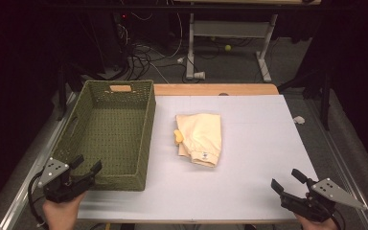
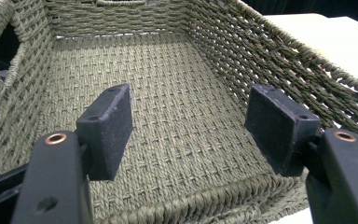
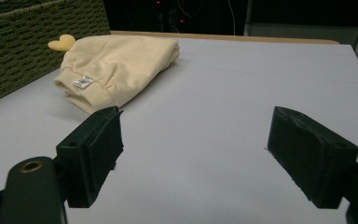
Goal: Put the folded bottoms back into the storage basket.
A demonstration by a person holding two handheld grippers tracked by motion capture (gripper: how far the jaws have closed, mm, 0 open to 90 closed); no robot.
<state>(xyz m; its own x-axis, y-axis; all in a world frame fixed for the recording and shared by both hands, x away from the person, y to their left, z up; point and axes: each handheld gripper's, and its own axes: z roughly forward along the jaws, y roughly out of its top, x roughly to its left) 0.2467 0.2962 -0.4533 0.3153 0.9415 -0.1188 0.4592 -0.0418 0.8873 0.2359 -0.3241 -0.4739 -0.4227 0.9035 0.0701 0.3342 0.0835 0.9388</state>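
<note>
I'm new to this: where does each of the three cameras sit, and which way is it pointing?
High view: above the person's side, looking forward and down on the white table; both hands, left gripper and right gripper show.
Left gripper view: rides the left gripper, looking into the empty green woven basket; its open black jaws show.
Right gripper view: rides the right gripper, facing the folded cream-yellow garment; its open jaws show.
Shared: the high and right gripper views both show garment and basket.
</note>
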